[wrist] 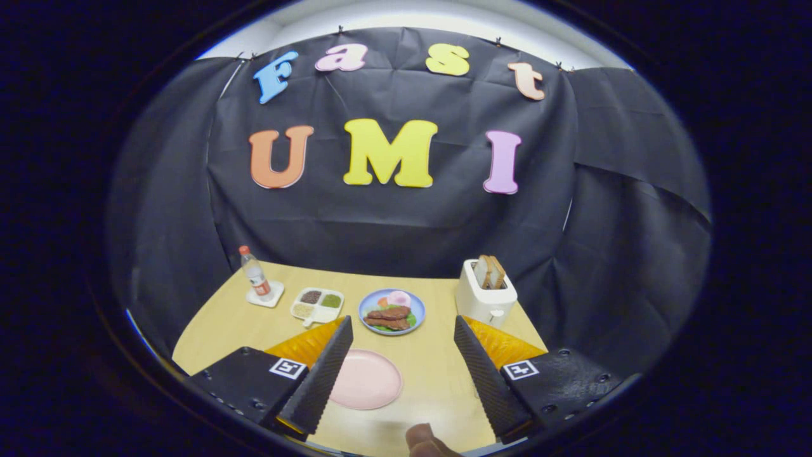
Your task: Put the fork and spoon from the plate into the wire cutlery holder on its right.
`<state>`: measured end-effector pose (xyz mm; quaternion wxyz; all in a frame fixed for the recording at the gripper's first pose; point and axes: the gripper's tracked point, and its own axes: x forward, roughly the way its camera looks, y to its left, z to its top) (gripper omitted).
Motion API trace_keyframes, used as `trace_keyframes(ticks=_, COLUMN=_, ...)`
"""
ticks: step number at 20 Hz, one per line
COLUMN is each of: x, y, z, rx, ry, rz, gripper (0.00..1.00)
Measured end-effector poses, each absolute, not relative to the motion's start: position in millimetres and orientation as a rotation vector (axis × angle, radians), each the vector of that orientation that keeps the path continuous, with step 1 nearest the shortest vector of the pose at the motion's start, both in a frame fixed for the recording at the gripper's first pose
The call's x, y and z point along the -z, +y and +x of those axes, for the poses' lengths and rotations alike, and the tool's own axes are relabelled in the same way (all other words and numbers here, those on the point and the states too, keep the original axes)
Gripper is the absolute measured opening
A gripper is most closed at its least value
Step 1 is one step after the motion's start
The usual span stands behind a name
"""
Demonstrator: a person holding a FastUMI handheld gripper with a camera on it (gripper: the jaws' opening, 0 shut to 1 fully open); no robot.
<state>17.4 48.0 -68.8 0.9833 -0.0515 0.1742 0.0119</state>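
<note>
Nearest, a fingertip [424, 439] pokes up between the gripper's [401, 374] jaws, which stand wide apart with nothing held, above the wooden table [438, 368]. Just ahead, a bare pink plate [366, 379] lies beside the left jaw. Beyond sit a blue plate of food [391, 311], a divided dish [317, 302], a bottle [255, 273] and a toaster [485, 292] with bread.

The gripper [401, 365] hangs above the near edge of the tabletop [438, 374] with its fingers spread wide, holding nothing, and a pink plate [368, 379] lies bare between them, nearer one finger. Toward the far edge stand a bottle [255, 273], a divided dish [317, 303], a blue plate of food [391, 311] and a toaster [485, 293] with bread. A fingertip [424, 440] shows at the near edge.
</note>
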Motion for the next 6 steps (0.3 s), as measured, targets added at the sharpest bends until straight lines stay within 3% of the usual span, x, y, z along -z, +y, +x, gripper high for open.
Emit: trace_keyframes(ticks=6, x=52.4, y=74.1, z=-15.2, rx=-0.069, ry=0.226, rz=-0.067, gripper=0.96)
